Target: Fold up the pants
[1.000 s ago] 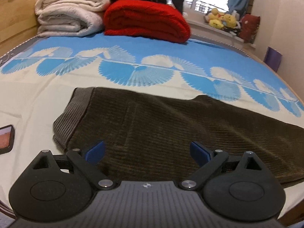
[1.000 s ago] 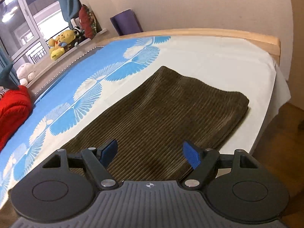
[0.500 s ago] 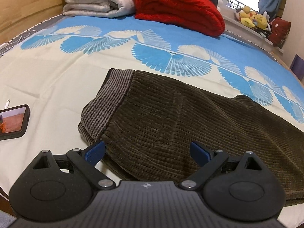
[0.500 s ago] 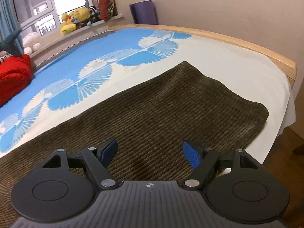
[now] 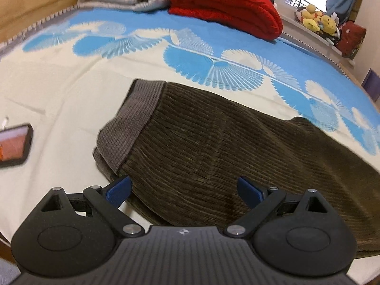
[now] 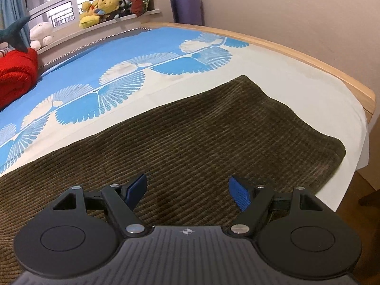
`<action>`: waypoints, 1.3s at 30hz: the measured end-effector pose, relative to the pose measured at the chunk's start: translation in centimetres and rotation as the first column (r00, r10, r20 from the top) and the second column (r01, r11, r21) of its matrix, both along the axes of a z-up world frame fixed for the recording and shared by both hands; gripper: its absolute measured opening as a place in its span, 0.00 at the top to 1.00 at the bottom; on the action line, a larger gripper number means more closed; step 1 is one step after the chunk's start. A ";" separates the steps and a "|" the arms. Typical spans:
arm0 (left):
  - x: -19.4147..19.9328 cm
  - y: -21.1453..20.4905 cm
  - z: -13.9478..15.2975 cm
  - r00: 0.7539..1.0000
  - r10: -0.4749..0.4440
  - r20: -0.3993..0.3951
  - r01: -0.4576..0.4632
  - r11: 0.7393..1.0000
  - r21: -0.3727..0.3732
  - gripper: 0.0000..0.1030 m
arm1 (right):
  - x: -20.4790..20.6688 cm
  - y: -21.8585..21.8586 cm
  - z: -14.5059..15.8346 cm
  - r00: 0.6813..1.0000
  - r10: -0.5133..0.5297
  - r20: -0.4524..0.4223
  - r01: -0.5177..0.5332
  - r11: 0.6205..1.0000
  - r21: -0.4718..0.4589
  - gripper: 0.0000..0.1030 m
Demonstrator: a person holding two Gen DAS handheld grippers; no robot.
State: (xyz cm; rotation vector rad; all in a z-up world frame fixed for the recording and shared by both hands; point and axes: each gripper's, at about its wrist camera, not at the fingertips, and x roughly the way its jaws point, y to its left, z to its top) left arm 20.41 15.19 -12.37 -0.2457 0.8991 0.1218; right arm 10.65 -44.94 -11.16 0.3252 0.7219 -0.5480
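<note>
Brown pants (image 5: 237,147) on bed (image 5: 47,90), left gripper (image 5: 184,190) apparently above, gaping

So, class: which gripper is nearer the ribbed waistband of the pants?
Left. The left gripper hovers right beside the waistband, jaws open. The right gripper is over the leg end of the pants; no waistband shows in its view.

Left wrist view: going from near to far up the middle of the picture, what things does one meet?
Left tongs → brown corduroy pants → bedsheet with blue fan pattern → red folded blanket.
</note>
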 end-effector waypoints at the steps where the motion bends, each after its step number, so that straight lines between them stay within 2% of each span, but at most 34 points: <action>1: 0.0 0.1 0.4 1.000 0.004 -0.008 -0.004 1.000 -0.024 0.05 | 0.1 0.1 0.0 1.000 0.004 0.000 -0.004 1.000 -0.001 0.25; 4: -0.1 0.2 2.1 1.000 0.014 -0.021 -0.015 0.998 -0.055 0.05 | 0.1 0.2 0.1 1.000 0.013 -0.003 -0.013 1.000 -0.008 0.25; 9: -0.5 -1.6 6.5 0.999 -0.015 -0.038 0.015 1.000 -0.001 0.00 | -0.2 0.1 0.5 1.000 -0.007 0.022 0.008 1.000 -0.004 0.25; 13: -2.3 -4.7 11.1 0.992 -0.120 0.036 0.118 0.992 0.052 0.00 | -0.5 -0.3 0.8 0.998 -0.045 0.040 0.044 0.999 0.010 0.25; 15: -3.4 -5.7 13.0 0.983 -0.159 0.095 0.157 0.987 0.026 0.00 | -0.5 -0.5 0.9 0.997 -0.059 0.042 0.059 0.998 0.014 0.25; 17: -4.0 -6.1 14.4 0.976 -0.168 0.135 0.173 0.984 -0.030 0.00 | -0.4 -0.5 0.9 0.997 -0.067 0.041 0.067 0.998 0.014 0.25; 22: -3.8 -6.4 15.3 0.974 -0.187 0.128 0.199 0.976 -0.091 0.00 | 0.4 0.0 0.7 0.998 -0.059 0.017 0.059 0.998 0.002 0.25; 27: -2.6 -6.1 14.9 0.978 -0.196 0.076 0.206 0.967 -0.151 0.00 | 1.9 1.2 0.6 1.000 -0.028 -0.010 0.028 0.999 -0.022 0.25; 34: -1.7 -4.9 14.8 0.985 -0.158 0.071 0.168 0.971 -0.170 0.00 | 3.7 3.0 0.8 1.000 0.024 -0.017 -0.024 0.999 -0.032 0.25; 39: -1.3 -4.9 14.7 0.983 -0.174 0.054 0.181 0.965 -0.190 0.00 | 4.0 2.5 0.7 1.000 -0.017 -0.020 0.017 1.000 0.003 0.25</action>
